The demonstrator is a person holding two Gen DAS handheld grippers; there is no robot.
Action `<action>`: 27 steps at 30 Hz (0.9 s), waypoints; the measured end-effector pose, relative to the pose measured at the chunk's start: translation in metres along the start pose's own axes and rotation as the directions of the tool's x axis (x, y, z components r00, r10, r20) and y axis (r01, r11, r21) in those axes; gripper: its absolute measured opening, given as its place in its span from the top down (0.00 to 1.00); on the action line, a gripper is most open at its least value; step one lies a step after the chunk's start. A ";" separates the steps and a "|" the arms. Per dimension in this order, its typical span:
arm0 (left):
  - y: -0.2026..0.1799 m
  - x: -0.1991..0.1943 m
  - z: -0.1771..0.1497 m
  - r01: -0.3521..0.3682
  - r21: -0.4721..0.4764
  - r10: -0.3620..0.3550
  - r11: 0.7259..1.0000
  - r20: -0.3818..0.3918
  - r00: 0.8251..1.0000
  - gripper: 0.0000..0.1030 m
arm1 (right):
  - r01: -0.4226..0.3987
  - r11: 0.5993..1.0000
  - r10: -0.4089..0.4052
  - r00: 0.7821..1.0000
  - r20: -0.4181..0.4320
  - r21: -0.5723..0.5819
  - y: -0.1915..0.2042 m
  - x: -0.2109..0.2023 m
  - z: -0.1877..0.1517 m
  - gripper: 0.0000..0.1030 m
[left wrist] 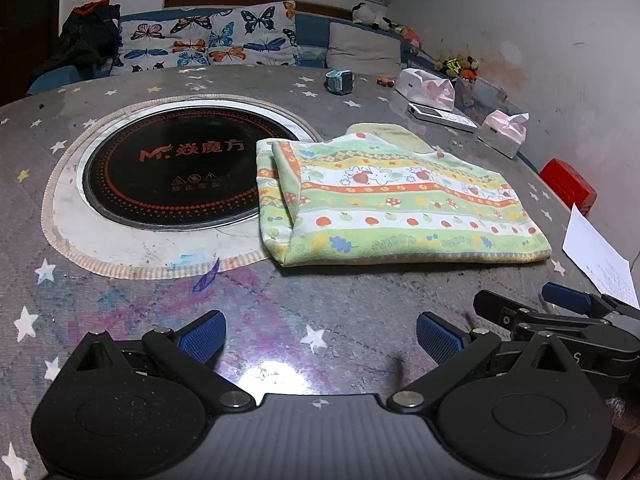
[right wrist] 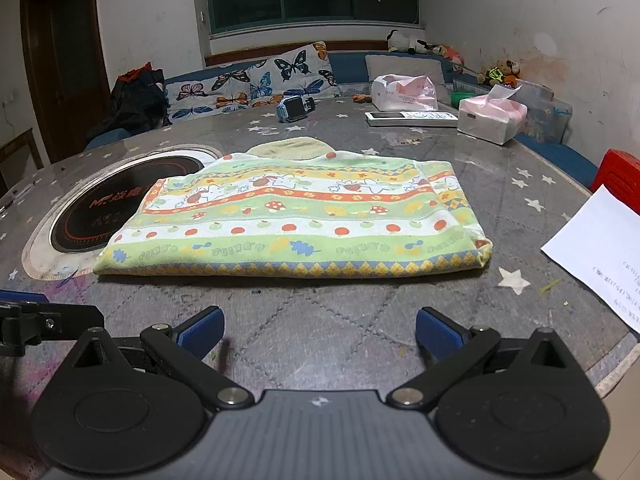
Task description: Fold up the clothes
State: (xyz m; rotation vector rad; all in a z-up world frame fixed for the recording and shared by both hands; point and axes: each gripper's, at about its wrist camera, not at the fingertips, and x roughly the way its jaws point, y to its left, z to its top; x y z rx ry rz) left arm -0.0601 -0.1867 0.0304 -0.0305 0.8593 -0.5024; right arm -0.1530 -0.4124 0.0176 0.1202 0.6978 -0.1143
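Note:
A folded cloth (left wrist: 396,204) with green, yellow and orange bands, apples and rabbits lies flat on the round grey table (left wrist: 120,320). It also shows in the right wrist view (right wrist: 296,220), straight ahead. My left gripper (left wrist: 320,338) is open and empty, near the table's front, with the cloth ahead and to its right. My right gripper (right wrist: 320,334) is open and empty, a short way in front of the cloth's near edge. The right gripper's fingers (left wrist: 568,300) show at the right of the left wrist view.
A black induction hob (left wrist: 180,168) is set in the table, left of the cloth, which overlaps its rim. A white paper (right wrist: 600,248) lies at the right. Tissue packs (right wrist: 492,116), a remote (right wrist: 412,118) and a blue watch (right wrist: 294,109) lie at the back.

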 end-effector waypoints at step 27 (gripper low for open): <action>-0.005 0.002 0.005 0.009 0.019 -0.009 1.000 0.006 1.000 0.00 | -0.006 1.000 0.006 1.000 -0.002 0.008 -0.002 0.003 0.000 0.00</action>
